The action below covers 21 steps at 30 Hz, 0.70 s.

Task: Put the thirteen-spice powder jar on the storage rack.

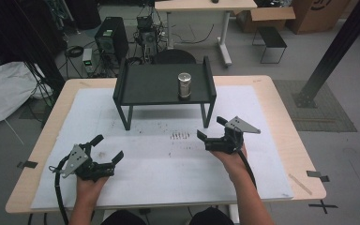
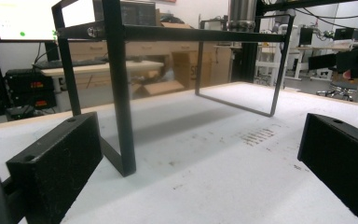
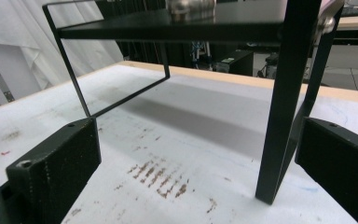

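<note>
A black metal shelf stand (image 1: pixel 154 84) stands at the table's far middle, and a silver metal can (image 1: pixel 184 85) sits upright on its right part. My left gripper (image 1: pixel 107 148) hovers over the near left of the white mat, open and empty, well short of the stand. My right gripper (image 1: pixel 212 128) is open and empty just in front of the stand's front right leg (image 3: pixel 279 107). In the left gripper view the stand (image 2: pixel 121 88) rises ahead, with the can (image 2: pixel 241 14) on top. The can's base (image 3: pixel 189 7) appears at the top of the right gripper view.
A white mat (image 1: pixel 168 164) covers most of the wooden table (image 1: pixel 281 117), with brown stains (image 1: pixel 179 136) near its middle. Computers, cables and another desk stand on the floor beyond the far edge. A black post (image 1: pixel 333 51) rises at the right.
</note>
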Tool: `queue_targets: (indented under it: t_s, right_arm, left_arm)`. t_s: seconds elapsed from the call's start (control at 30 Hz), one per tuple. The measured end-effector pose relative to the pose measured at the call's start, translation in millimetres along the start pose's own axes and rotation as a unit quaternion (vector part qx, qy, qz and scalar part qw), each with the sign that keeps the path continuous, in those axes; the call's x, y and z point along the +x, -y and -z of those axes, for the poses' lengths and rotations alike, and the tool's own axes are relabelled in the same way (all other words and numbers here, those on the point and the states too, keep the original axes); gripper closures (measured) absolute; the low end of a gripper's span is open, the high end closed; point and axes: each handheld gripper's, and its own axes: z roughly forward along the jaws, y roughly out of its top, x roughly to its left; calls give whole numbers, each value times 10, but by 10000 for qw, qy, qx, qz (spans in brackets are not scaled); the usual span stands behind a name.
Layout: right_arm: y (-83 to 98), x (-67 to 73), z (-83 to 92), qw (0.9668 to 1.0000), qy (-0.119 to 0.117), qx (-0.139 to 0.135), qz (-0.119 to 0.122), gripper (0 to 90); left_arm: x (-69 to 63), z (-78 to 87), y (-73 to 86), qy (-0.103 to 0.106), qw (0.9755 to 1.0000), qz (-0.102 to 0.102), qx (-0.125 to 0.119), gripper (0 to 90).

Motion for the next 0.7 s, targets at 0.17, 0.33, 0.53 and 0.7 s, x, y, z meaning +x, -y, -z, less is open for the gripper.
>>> queue_targets:
  t_s: [0.17,0.33,0.53,0.7]
  right_arm:
    - [114,8,-12,10000,30,49,-52,0]
    - [202,6,-10,9999,56,70,-78,0]
    - [254,11,-10,9999,47,58,-115,0]
    - [321,27,-9,9999,36,17,-131,0]
  left_arm:
    - [-2,1,1,1,10000,11,-4,4]
    - [-2,1,1,2,10000,12,-4,4]
    - [-3,1,1,2,10000,13,-7,4]
    - [-4,3,2,2,10000,8,-9,4]
